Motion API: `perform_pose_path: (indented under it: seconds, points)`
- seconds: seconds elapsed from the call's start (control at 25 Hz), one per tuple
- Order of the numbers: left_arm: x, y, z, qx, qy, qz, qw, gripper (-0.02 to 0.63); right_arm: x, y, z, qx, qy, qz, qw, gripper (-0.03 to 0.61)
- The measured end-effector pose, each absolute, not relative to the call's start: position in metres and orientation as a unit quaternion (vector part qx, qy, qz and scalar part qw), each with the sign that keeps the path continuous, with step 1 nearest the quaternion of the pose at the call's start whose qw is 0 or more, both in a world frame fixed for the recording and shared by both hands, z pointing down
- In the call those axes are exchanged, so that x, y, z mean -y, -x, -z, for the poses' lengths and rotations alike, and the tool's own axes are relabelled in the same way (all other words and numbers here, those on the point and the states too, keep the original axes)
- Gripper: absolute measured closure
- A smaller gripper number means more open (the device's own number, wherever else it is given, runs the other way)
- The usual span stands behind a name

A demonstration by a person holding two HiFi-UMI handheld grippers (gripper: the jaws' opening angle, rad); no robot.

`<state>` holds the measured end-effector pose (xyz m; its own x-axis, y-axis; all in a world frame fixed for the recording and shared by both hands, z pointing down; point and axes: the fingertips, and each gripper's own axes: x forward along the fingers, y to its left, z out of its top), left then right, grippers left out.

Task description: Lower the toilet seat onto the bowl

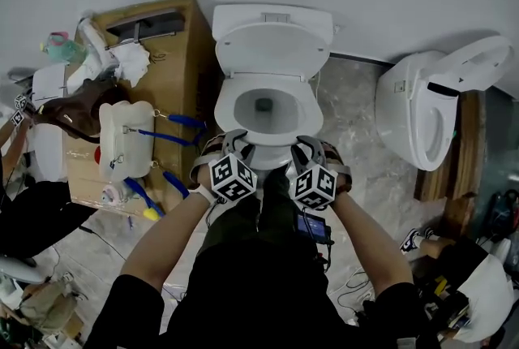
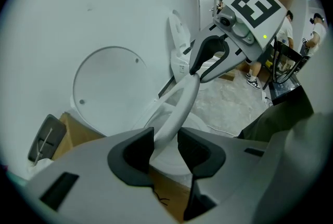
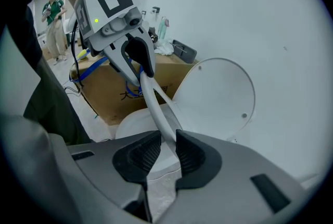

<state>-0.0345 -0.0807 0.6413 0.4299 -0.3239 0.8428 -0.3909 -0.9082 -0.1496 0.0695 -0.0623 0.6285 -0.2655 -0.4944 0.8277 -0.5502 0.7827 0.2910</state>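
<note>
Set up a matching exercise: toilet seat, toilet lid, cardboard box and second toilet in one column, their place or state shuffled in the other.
Things
1. toilet seat
2. toilet lid
3. cardboard box
4. second toilet

Place or state
A. left of the bowl in the head view
B. raised, in front of the tank
C. far right in the head view
D. clamped by the left gripper and the right gripper

Pairs: 1-D, 2-B, 3-A, 4-C
</note>
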Motion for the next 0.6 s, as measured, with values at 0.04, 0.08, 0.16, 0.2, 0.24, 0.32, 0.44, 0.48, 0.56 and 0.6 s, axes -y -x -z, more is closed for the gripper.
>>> perform_pose_path:
  seconds: [0.04, 0.08, 0.16, 0.2, 0.24, 0.32, 0.44, 0.48, 0.56, 0.6]
  points:
    - [0.077, 0.035, -0.645, 0.207, -0.845, -0.491, 0.032, 0.468, 0.059, -0.069, -0.631, 0.793, -0.330, -0.030, 0.512, 0.477]
    - [0.073, 0.036, -0.648, 0.203, -0.846, -0.492, 0.031, 0.468, 0.055, -0.068, -0.633, 0.790, -0.333, -0.032, 0.514, 0.476]
    - [0.065, 0.037, -0.654, 0.196, -0.847, -0.493, 0.030, 0.466, 0.049, -0.066, -0.637, 0.785, -0.340, -0.035, 0.517, 0.476]
    - [0.061, 0.037, -0.658, 0.192, -0.848, -0.492, 0.030, 0.466, 0.045, -0.066, -0.641, 0.783, -0.341, -0.035, 0.520, 0.474]
    - [0.058, 0.037, -0.661, 0.189, -0.850, -0.491, 0.031, 0.465, 0.041, -0.065, -0.644, 0.781, -0.341, -0.034, 0.522, 0.474]
    - [0.052, 0.038, -0.668, 0.183, -0.852, -0.490, 0.032, 0.460, 0.034, -0.065, -0.653, 0.780, -0.338, -0.029, 0.526, 0.473]
    - [0.044, 0.040, -0.680, 0.172, -0.852, -0.492, 0.035, 0.454, 0.025, -0.063, -0.666, 0.777, -0.335, -0.030, 0.532, 0.472]
    - [0.040, 0.040, -0.684, 0.169, -0.852, -0.493, 0.037, 0.450, 0.022, -0.063, -0.669, 0.776, -0.333, -0.032, 0.535, 0.471]
    - [0.033, 0.040, -0.692, 0.165, -0.851, -0.496, 0.040, 0.445, 0.014, -0.062, -0.677, 0.775, -0.328, -0.037, 0.538, 0.469]
    - [0.029, 0.041, -0.696, 0.164, -0.850, -0.499, 0.039, 0.443, 0.010, -0.061, -0.681, 0.776, -0.327, -0.039, 0.538, 0.468]
